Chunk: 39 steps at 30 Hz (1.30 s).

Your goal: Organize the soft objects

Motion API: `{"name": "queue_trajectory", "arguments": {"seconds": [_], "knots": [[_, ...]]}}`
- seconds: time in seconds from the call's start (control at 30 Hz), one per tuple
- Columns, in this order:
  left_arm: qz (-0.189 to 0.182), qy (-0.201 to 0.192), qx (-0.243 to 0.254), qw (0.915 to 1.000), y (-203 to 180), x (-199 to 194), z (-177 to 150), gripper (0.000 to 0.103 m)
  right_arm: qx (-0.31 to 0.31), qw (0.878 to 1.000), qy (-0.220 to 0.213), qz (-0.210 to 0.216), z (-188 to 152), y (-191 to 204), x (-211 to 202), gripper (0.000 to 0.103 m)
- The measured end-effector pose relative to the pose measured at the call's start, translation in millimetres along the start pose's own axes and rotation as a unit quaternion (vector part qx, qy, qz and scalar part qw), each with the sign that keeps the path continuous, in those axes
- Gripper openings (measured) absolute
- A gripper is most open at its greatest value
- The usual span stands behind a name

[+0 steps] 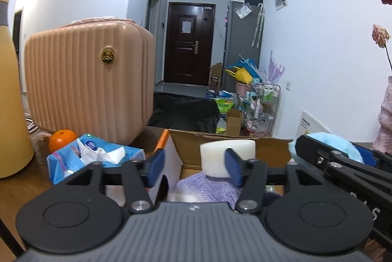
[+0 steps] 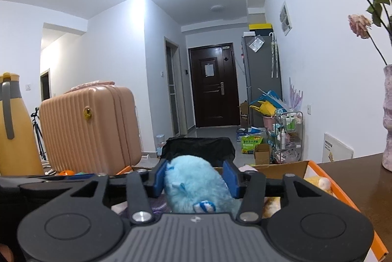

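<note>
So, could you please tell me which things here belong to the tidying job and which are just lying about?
Job:
blue plush toy in the right tool
white sponge block
purple cloth
cardboard box

Lying about:
pink suitcase
orange
tissue pack
yellow bottle

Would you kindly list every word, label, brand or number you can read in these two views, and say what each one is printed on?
Nothing reads in full.
Blue tissue pack: round logo and print, too blurred.
Green bag on the floor: Chinese characters, too small.
White board against the wall: lines of print, unreadable.
Paper on the dark door: blank or too small.
Right gripper: partial letter "S" on its body.
</note>
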<state>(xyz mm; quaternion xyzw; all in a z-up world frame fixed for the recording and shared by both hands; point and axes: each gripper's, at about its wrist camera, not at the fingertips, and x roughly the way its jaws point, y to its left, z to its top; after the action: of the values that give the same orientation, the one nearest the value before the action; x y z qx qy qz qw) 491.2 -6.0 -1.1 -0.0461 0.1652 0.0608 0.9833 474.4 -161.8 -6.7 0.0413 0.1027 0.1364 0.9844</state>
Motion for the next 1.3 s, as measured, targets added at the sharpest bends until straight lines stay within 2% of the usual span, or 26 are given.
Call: {"name": "queue_trajectory", "arguments": {"seconds": [0.13, 0.27, 0.37, 0.5, 0.93, 1.3], "knots": [[0.013, -0.009, -0.008, 0.9998, 2.9, -4.0, 0.7, 0.083, 0.018, 1.000, -0.001, -0.003, -0.3, -6.2, -1.7, 0.061], [0.025, -0.013, -0.025, 0.9993, 8.2, -7.0, 1.9, 0.103, 0.034, 0.999, -0.010, -0.011, -0.5, -11.3, -4.6, 0.076], [0.021, -0.016, -0.034, 0.9991, 11.7, -9.2, 3.9, 0.103, 0.049, 0.999, -0.015, -0.015, -1.3, -14.9, -7.6, 0.094], [0.023, -0.022, -0.029, 0.9991, 9.2, -12.0, 3.6, 0.103, 0.059, 0.998, -0.021, -0.018, -1.6, -18.6, -9.3, 0.103], [0.013, -0.031, -0.030, 0.9990, 6.8, -24.7, 3.3, 0.103, 0.085, 0.996, -0.025, -0.027, -1.5, -26.9, -16.3, 0.103], [0.005, -0.044, -0.032, 0.9985, 13.2, -57.5, 2.0, 0.103, 0.080, 0.995, -0.047, -0.029, -0.4, -26.6, -52.6, 0.103]]}}
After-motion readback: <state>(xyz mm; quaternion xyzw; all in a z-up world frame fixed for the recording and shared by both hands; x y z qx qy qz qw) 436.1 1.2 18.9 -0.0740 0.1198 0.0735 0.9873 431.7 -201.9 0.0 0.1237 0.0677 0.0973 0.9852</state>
